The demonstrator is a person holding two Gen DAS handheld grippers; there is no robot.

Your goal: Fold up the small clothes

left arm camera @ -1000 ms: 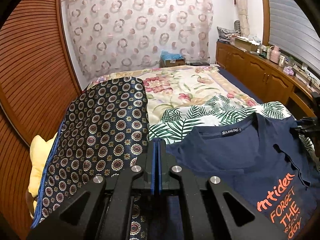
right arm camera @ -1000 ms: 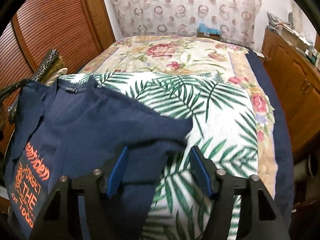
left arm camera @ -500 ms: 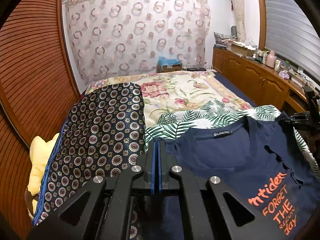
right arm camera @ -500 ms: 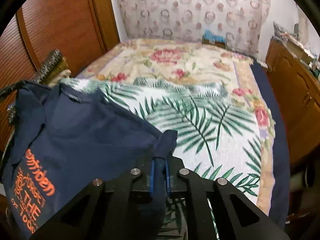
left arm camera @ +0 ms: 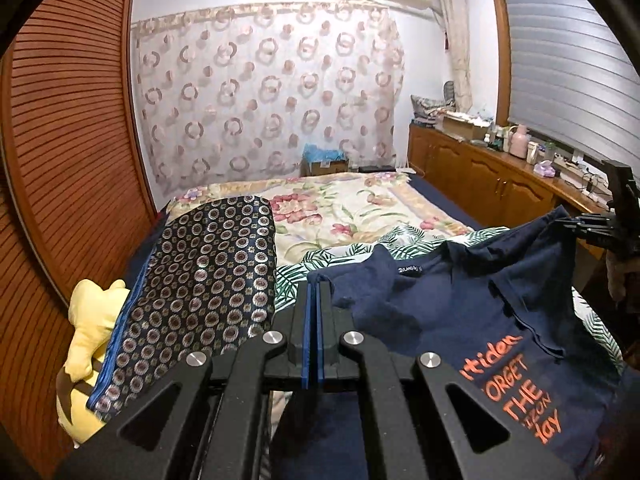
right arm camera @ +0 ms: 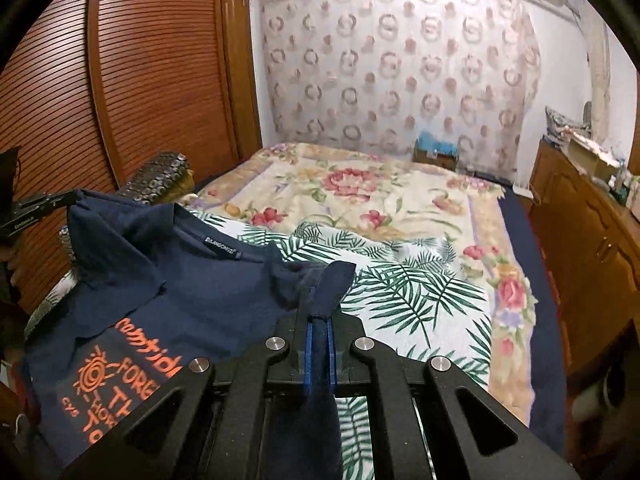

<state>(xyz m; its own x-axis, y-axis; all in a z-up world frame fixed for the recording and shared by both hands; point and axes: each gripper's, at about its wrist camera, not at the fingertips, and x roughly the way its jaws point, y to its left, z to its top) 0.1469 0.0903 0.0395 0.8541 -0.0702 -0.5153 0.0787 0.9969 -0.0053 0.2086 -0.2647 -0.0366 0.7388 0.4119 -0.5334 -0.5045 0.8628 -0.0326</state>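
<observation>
Two grippers hold one navy T-shirt (left arm camera: 448,304) above a bed (right arm camera: 404,208), each clamped on a shoulder edge of the garment. Left gripper (left arm camera: 314,292): its blue pads are pressed together at 6 o'clock in the left wrist view, with a navy fold pinched at their tips. Right gripper (right arm camera: 319,312): jaws closed on a tongue of navy cloth that stands up between the pads, at 6 o'clock in the right wrist view; the same gripper appears at 3 o'clock in the left wrist view, with the shirt's far corner drawn up to it. Orange lettering (left arm camera: 520,384) on the shirt front faces up at 4 o'clock. Beneath the shirt lies a palm-leaf sheet (right arm camera: 408,280), and beyond it, toward 12 o'clock, a floral bedspread (left arm camera: 352,208). A dark medallion-patterned cloth (left arm camera: 208,276) covers the bed's left side at 9 o'clock, with a yellow soft toy (left arm camera: 88,320) beside it at 8 o'clock. Louvred wooden doors (left arm camera: 68,152) close the left wall; a ring-patterned curtain (left arm camera: 264,96) hangs at 12 o'clock; wooden cabinets (left arm camera: 480,176) with clutter on top run along 2 o'clock. Gripper bodies hide the shirt's lower hem in both views.
</observation>
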